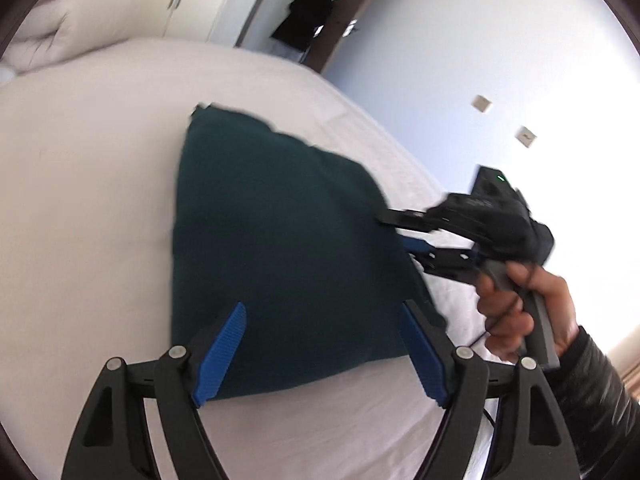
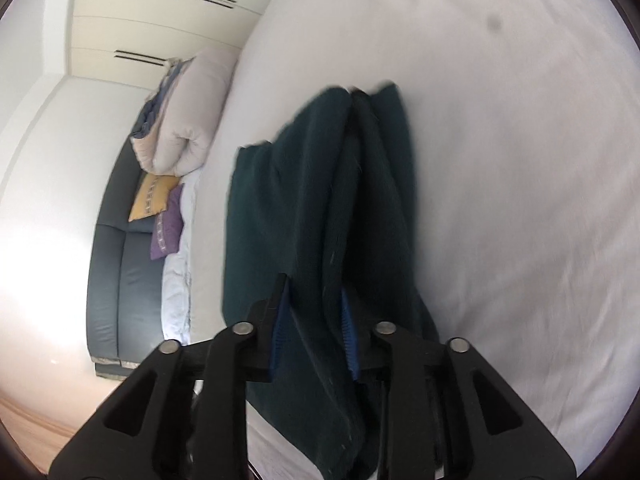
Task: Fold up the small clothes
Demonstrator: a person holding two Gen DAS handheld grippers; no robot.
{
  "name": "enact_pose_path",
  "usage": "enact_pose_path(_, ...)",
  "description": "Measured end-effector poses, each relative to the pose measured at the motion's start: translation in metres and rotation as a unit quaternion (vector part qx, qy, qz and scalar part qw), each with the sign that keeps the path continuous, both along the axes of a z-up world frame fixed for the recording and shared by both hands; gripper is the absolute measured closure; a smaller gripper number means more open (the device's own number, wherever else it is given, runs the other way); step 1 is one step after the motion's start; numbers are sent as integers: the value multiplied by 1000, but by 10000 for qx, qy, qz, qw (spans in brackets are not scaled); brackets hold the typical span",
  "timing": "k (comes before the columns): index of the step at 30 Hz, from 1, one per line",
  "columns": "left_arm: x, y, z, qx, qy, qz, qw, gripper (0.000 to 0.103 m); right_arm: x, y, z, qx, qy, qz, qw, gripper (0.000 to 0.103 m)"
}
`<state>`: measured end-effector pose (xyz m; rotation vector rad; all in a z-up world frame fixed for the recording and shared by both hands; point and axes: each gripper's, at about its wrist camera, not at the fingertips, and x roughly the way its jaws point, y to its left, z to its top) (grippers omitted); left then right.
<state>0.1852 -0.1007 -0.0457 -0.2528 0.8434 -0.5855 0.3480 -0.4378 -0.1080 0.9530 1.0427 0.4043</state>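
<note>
Left gripper (image 1: 322, 354): jaws stand wide apart, nothing between the blue pads (image 1: 222, 354). The near edge of the dark green cloth (image 1: 280, 248) lies just ahead of and between the two fingers, but neither pad is seen to press on it.

Right gripper (image 2: 312, 322): jaws are drawn in close on a thick bunch of the cloth (image 2: 320, 208). Folded layers fill the gap between the pads (image 2: 347, 332), and the fabric runs both forward of the jaws and back beneath them. In the left wrist view the same gripper (image 1: 394, 232) meets the right-hand edge of the cloth, with one finger over the fabric and a blue pad showing below it. The hand (image 1: 520, 308) grips its handle.

Cloth: it rests on the white bed (image 1: 80, 160), ahead of the left jaws, as a broad dark panel with an uneven far edge. Seen from the right wrist, it is gathered in several ridges that rise forward from the jaws. How many layers it has cannot be told; both views are blurred by motion.

Surroundings: to the left of the right jaws stand a rolled duvet (image 2: 188, 120), a yellow cushion (image 2: 154, 196) and a purple cushion (image 2: 168, 228), against a grey headboard (image 2: 116, 264). Beyond them is a cream wardrobe (image 2: 160, 20). No containers are in view. Far ahead of the left jaws, a dark garment (image 1: 306, 16) hangs at a doorway.
</note>
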Motion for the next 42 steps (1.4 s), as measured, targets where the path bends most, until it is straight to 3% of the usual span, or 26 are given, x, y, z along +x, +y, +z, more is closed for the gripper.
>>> enact_pose_path(6,-3,-11,-3,78,51,-144,9999,24,-15,13,-10,-320,85,84,9994,73)
enact_pose_path(9,-6,-11,-5,104,71,-169,9998,24,-18,13,-4,-736,69,73,9972,85)
enact_pose_path(20,-1,0,4,36,-88,-75,9999,24,-34,-29,21,-880,-96,-98,9960,89)
enact_pose_path(24,1,-7,2,117,-61,-149,9998,24,-31,-28,-5,-857,153,179,9960,87)
enact_pose_path(27,0,-5,1,123,-60,-148,9998,24,-44,-39,-12,-386,96,-82,9992,83)
enact_pose_path(29,1,-3,2,188,-98,-144,9997,24,-52,-42,-8,-449,161,-182,9987,80)
enact_pose_path(30,2,-2,4,192,-108,-132,9997,24,-57,-44,-2,-661,169,-249,9974,71)
enact_pose_path(31,4,-1,5,190,-123,-99,9997,24,-66,-46,9,-981,92,-417,9943,48)
enact_pose_path(32,7,1,7,197,-144,-60,9997,24,-73,-49,17,-1112,-28,-574,9921,45)
enact_pose_path(35,12,0,13,300,-305,-19,9991,24,-95,-49,46,-1139,-652,-694,9889,45)
enact_pose_path(39,25,-14,28,633,-780,-210,9947,24,-98,-22,73,-1161,-1357,-169,9838,45)
enact_pose_path(42,45,-29,45,879,-1141,-334,9890,24,-89,-16,74,-1019,-1419,-69,9846,45)
